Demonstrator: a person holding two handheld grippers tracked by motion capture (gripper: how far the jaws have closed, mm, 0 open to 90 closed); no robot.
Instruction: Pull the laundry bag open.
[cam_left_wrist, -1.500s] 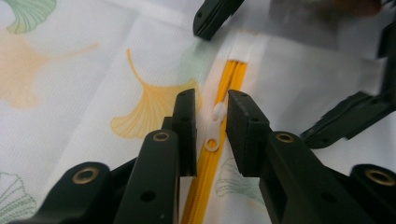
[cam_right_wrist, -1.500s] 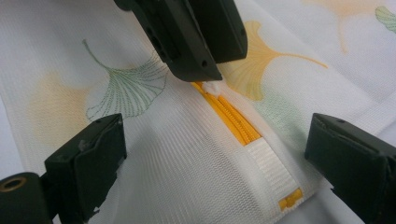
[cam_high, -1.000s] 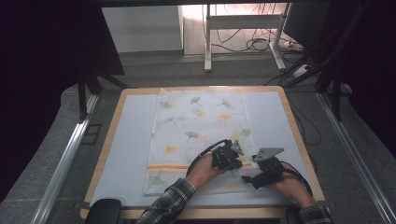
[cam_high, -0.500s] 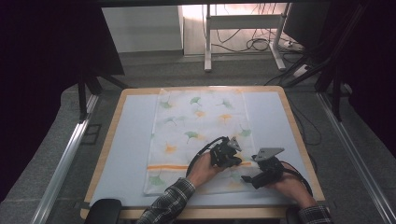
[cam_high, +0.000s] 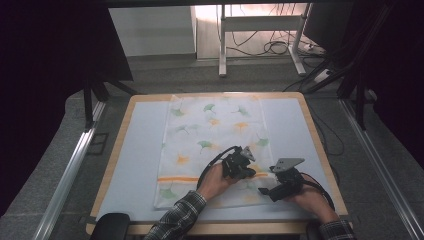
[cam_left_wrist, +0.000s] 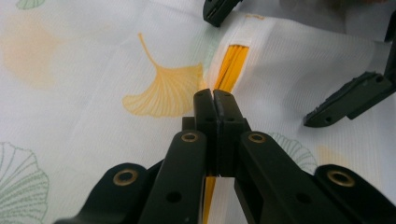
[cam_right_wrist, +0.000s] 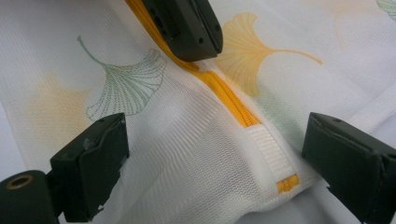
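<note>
Two claws (cam_high: 248, 170) (cam_high: 263, 190), zipper (cam_right_wrist: 229, 100) – left (closed)

You have a white mesh laundry bag (cam_high: 212, 145) printed with green and orange ginkgo leaves, lying flat and lengthwise in the middle of the high view. Its orange zipper (cam_right_wrist: 229, 100) crosses the bag near its lower end, running from upper left toward lower right in the right gripper view and ending under a white ribbed tab (cam_right_wrist: 273, 156) at the bag's edge.
</note>
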